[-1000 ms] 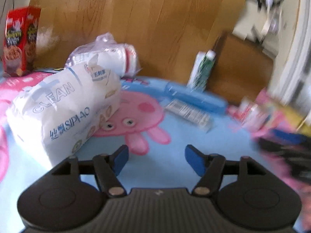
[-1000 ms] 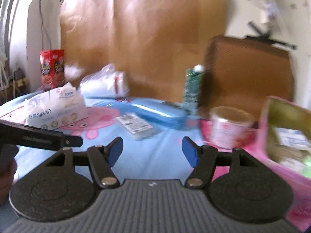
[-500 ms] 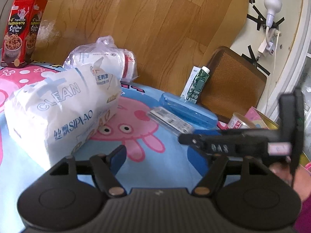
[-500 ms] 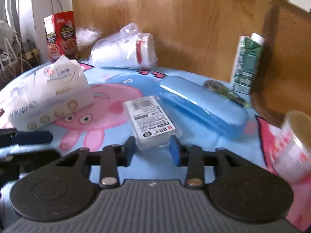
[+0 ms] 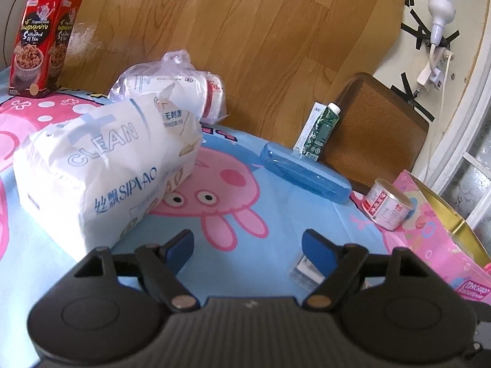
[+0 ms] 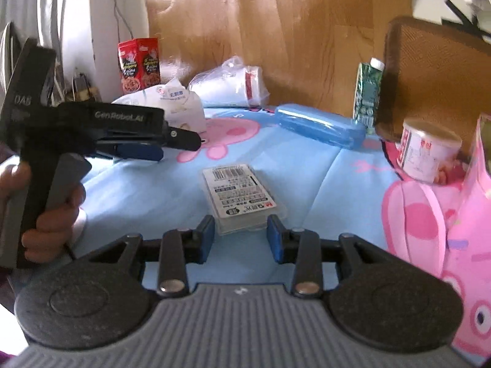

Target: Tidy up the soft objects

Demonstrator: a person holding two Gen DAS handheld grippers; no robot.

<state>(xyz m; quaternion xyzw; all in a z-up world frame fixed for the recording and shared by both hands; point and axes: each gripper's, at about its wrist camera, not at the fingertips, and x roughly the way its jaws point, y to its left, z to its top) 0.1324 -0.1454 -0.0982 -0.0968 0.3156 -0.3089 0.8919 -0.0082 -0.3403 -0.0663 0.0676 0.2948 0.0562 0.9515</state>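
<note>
A white tissue pack (image 5: 104, 165) lies on the cartoon cloth, to the left ahead of my left gripper (image 5: 248, 245). That gripper's jaws are opening and nothing is between them. Behind the pack lies a clear bag of paper cups (image 5: 172, 92). My right gripper (image 6: 240, 239) is shut on the near end of a flat clear packet (image 6: 242, 196) with a barcode label. The same packet (image 5: 303, 271) peeks out behind the left gripper's right finger. In the right wrist view a hand (image 6: 52, 214) holds the left gripper (image 6: 172, 145) at the left, near the tissue pack (image 6: 181, 104).
A blue hard case (image 6: 319, 125), a green carton (image 6: 368, 92) and a tin can (image 6: 429, 153) stand toward the back right. A pink box (image 5: 445, 230) borders the right edge. A red snack box (image 5: 40, 40) stands far left, against a wooden board (image 5: 260, 30).
The right gripper narrowed around the flat packet and drew it back from beside the blue case toward the near side. The left jaws widened. The right gripper has left the left wrist view.
</note>
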